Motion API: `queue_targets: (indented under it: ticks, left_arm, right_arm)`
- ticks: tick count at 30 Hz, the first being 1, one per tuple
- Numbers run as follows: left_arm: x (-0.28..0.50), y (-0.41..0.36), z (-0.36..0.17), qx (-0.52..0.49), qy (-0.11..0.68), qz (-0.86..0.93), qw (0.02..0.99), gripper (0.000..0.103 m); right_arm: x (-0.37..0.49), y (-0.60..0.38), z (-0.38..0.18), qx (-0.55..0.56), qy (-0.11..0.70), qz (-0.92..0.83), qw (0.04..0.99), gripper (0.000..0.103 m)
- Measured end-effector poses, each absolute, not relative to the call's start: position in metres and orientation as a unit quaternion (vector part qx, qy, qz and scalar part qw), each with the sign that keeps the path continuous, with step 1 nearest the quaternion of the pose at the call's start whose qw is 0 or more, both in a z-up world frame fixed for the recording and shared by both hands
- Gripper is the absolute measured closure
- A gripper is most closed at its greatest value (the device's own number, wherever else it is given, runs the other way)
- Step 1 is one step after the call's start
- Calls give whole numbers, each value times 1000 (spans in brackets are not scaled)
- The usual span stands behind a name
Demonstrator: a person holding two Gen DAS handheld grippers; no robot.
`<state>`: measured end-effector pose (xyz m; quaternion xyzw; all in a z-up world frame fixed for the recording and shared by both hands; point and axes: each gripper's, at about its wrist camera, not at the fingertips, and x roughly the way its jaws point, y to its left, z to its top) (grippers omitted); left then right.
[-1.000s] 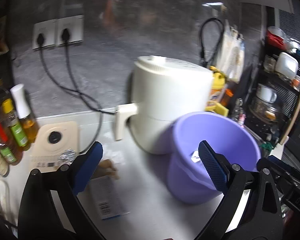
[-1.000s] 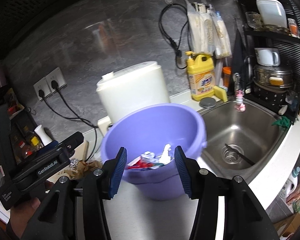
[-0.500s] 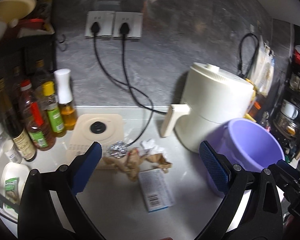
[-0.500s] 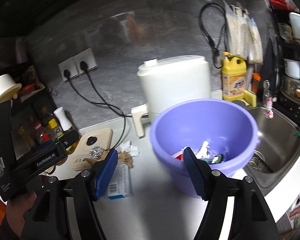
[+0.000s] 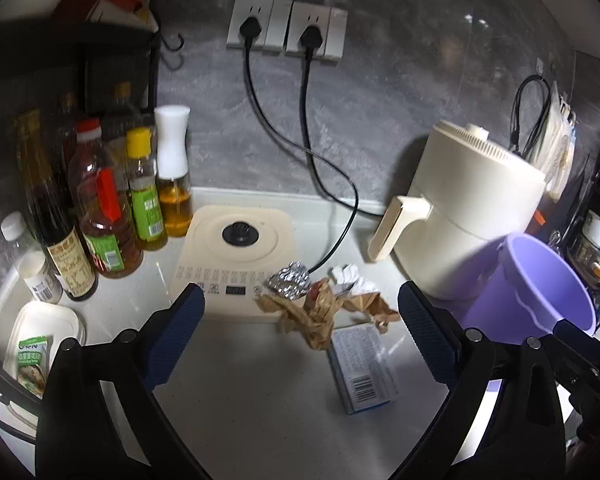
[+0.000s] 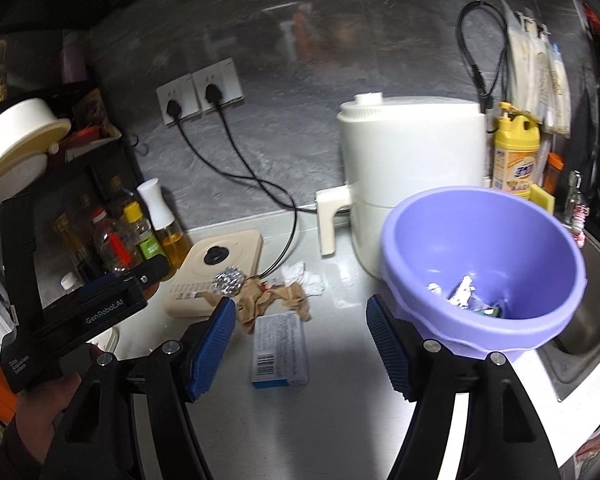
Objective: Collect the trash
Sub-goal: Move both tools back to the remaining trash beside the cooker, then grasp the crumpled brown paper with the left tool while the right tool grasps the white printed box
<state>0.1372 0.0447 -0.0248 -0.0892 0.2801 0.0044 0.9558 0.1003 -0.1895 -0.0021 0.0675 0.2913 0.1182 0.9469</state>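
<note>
Trash lies on the white counter: a crumpled foil ball (image 5: 289, 282) (image 6: 229, 279), crumpled brown paper (image 5: 316, 312) (image 6: 268, 300), white tissue (image 5: 350, 276) (image 6: 304, 279) and a flat blue-and-white box (image 5: 362, 364) (image 6: 281, 345). A purple bin (image 6: 484, 280) (image 5: 536, 284) at the right holds several scraps. My left gripper (image 5: 300, 340) is open and empty, above and in front of the pile. My right gripper (image 6: 300, 344) is open and empty, over the box, left of the bin.
A cream air fryer (image 5: 468, 216) (image 6: 412, 168) stands behind the bin. A cream cooktop (image 5: 236, 256), with two black cords, sits left of the trash. Sauce bottles (image 5: 108, 208) line the left. A lidded white container (image 5: 40, 340) sits front left. A sink (image 6: 588, 304) lies right.
Both views have swung left, away from the bin and toward the trash pile. The pile now sits between the left gripper's fingers. Both grippers stay open.
</note>
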Motion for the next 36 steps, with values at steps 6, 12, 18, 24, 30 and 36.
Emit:
queue_targets:
  ticks: [6, 12, 18, 24, 30, 36]
  left_arm:
    - [150, 53, -45, -100, 306, 10, 947, 30]
    - [169, 60, -65, -116, 327, 10, 938, 42]
    - [187, 57, -81, -119, 345, -1, 931, 45]
    - [206, 53, -103, -123, 369, -17, 921, 46]
    - [221, 45, -118, -130, 385, -31, 913, 46]
    - [231, 41, -132, -142, 395, -29, 907, 68]
  right_arm:
    - [111, -172, -19, 53, 313, 128, 940, 37]
    - [125, -161, -38, 44, 335, 124, 933, 40]
    - [140, -154, -58, 42, 359, 119, 925, 42]
    - [154, -151, -77, 40, 382, 110, 917, 43]
    - [160, -155, -88, 38, 395, 97, 913, 43]
    - [162, -159, -94, 36, 405, 87, 910, 43]
